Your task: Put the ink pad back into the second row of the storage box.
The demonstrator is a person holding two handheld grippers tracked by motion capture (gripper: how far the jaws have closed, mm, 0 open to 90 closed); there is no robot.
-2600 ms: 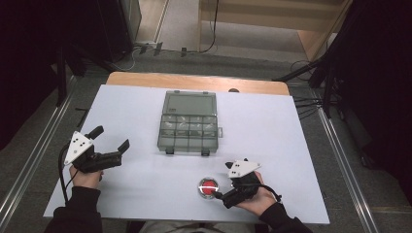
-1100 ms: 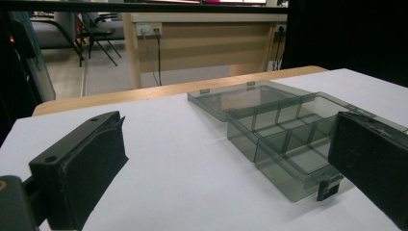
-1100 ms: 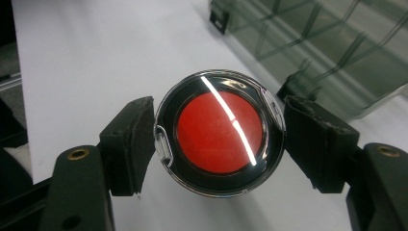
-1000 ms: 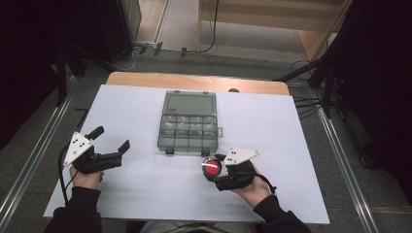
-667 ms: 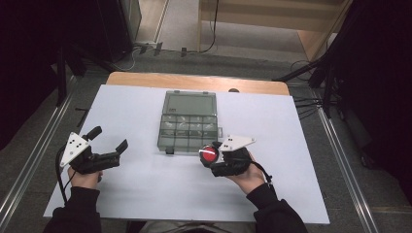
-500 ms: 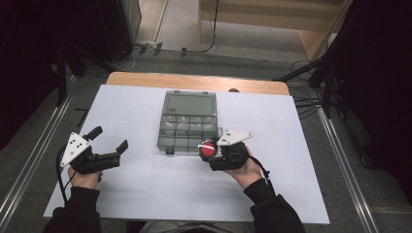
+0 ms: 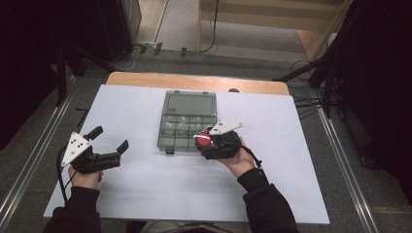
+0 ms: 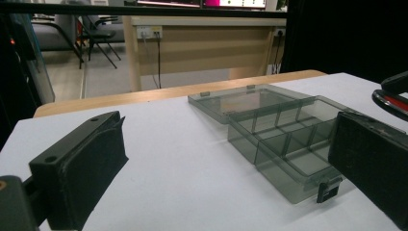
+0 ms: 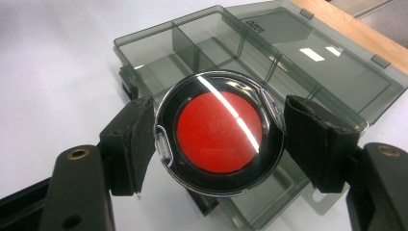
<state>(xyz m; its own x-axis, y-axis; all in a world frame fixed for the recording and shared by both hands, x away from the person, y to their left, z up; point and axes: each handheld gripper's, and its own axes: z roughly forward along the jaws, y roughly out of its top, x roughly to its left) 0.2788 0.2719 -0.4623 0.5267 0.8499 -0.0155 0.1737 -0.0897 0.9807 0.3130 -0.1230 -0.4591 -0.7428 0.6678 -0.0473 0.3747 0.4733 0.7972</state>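
Note:
A round compact with a red disc, black ring and clear lid [image 9: 219, 133] is pinched between the pads of my right gripper [image 9: 219, 139], which is shut on it. In the high view that compact [image 7: 202, 140] hangs over the near right corner of a smoky clear compartment box [image 7: 186, 125], whose lid lies open flat toward the far side. The box [image 9: 269, 67] lies just beyond the compact, its compartments bare. My left gripper [image 7: 108, 140] rests on the white table at the left, open, nothing between its jaws; from it the box [image 8: 284, 139] lies ahead to the right.
The white tabletop [image 7: 145, 189] ends in a wooden strip [image 7: 194, 82] at the far edge. Metal rails run along both sides of the table [image 7: 340, 160]. A wooden desk and chairs stand beyond the table [image 8: 192, 48].
My right gripper has carried the red compact up and to the left, from the near right of the table to the box's near right corner. The left gripper has stayed put.

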